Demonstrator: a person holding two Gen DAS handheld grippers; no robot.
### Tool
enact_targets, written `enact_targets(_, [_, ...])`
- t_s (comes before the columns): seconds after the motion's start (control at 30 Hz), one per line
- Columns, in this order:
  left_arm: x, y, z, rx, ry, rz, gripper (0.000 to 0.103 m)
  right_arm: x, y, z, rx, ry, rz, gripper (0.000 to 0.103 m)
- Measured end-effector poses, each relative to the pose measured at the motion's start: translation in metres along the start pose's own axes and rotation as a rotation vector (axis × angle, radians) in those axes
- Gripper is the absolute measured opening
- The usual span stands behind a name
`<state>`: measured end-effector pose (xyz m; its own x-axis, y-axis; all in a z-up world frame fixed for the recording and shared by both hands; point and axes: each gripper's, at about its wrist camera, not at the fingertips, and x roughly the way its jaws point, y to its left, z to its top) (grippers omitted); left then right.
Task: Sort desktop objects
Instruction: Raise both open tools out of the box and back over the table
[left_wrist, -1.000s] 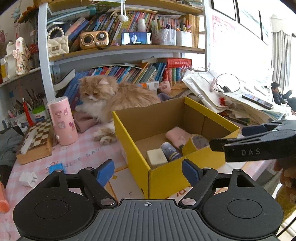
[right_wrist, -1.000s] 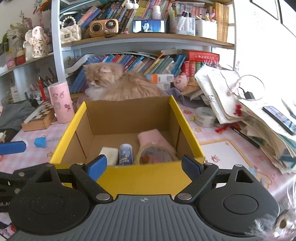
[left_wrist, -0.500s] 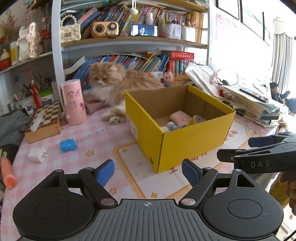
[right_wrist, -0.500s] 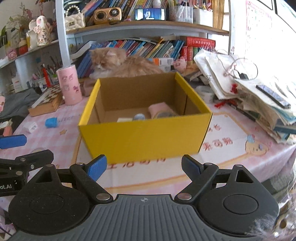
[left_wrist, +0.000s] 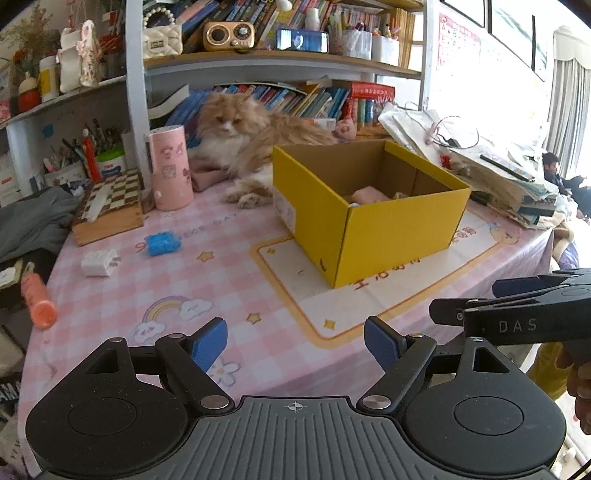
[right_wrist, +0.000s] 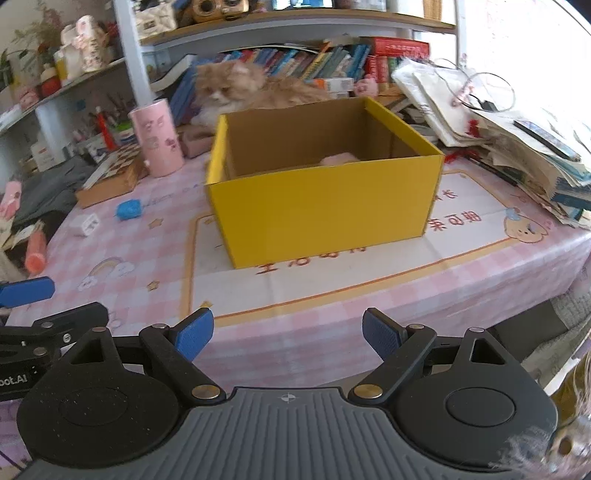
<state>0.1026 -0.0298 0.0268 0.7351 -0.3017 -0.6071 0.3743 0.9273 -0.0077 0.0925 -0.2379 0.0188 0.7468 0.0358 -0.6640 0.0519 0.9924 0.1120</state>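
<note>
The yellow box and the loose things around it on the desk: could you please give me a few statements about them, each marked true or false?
1. The yellow box stands open at the top. True.
2. The left gripper is shut on the blue sponge. False: it is open and empty; the sponge lies on the tablecloth.
3. The cat lies inside the box. False: it lies behind the box, by the books.
4. The white plug lies beside the blue sponge. True.
5. The right gripper is open and holds nothing. True.
</note>
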Motion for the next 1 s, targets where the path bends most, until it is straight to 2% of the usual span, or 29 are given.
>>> enact_targets(0.47, [-0.016,0.022,-0.018,-0.004,0.028,0.033,0.086,0.0,0.049,-0.009,-0.1,0.009,0.071,0.087])
enact_targets(1.0, [-0.033,0.057,-0.033,-0.066,0.024,0.099,0.087,0.011,0.092,-0.012,-0.175,0.034,0.131,0.087])
